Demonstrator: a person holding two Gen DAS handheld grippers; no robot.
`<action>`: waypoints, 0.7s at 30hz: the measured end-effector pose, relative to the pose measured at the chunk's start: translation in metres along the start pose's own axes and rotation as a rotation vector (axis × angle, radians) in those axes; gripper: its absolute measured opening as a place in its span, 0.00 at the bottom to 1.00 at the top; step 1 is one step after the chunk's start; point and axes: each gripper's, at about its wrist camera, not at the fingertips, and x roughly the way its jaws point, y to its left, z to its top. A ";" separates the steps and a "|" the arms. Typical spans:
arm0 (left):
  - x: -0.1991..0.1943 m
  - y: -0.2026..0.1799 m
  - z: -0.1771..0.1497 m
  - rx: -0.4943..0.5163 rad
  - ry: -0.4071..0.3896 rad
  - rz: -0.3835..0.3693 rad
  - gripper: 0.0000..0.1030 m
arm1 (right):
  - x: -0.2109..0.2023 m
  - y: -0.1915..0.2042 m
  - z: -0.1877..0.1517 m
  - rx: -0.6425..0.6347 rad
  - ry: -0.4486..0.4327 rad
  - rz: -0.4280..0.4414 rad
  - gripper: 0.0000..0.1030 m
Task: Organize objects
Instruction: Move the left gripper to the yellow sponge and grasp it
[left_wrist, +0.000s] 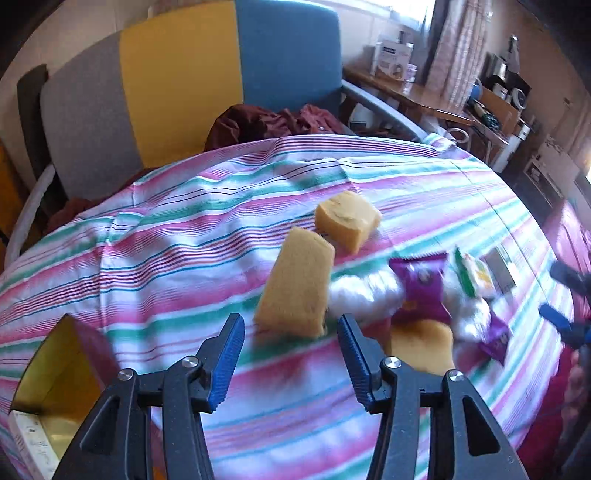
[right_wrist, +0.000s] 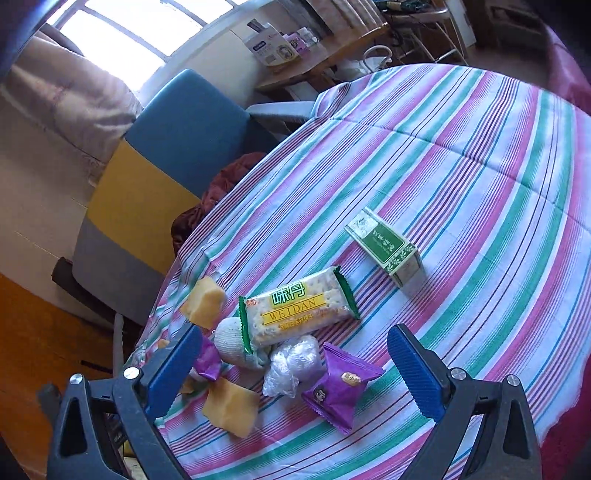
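My left gripper (left_wrist: 291, 328) is open, its jaws either side of a tall yellow sponge (left_wrist: 295, 284) just ahead, apart from it. A second sponge (left_wrist: 347, 219) lies behind and a third (left_wrist: 421, 345) to the right. My right gripper (right_wrist: 295, 354) is open above a pile: a green-edged cracker pack (right_wrist: 299, 308), a purple snack packet (right_wrist: 341, 386), a clear plastic ball (right_wrist: 291, 363), a grey knit ball (right_wrist: 231, 341), and sponges (right_wrist: 231, 408) (right_wrist: 205, 302). A green box (right_wrist: 386, 251) lies apart, further out.
A striped cloth (right_wrist: 480, 166) covers the round table. An open yellow-lined box (left_wrist: 59, 373) sits at my left. A grey, yellow and blue chair (left_wrist: 177, 85) with dark red cloth (left_wrist: 273, 122) stands behind the table. Cluttered desks line the far wall.
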 end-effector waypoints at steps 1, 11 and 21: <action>0.004 -0.001 0.003 -0.002 0.003 -0.007 0.55 | 0.000 0.000 0.001 0.002 0.001 0.004 0.98; 0.052 -0.008 0.021 0.005 0.052 0.008 0.42 | 0.000 0.000 0.003 -0.007 0.000 0.009 0.98; -0.010 -0.003 -0.022 -0.067 -0.057 -0.058 0.40 | 0.012 0.002 0.000 -0.058 0.031 -0.094 0.98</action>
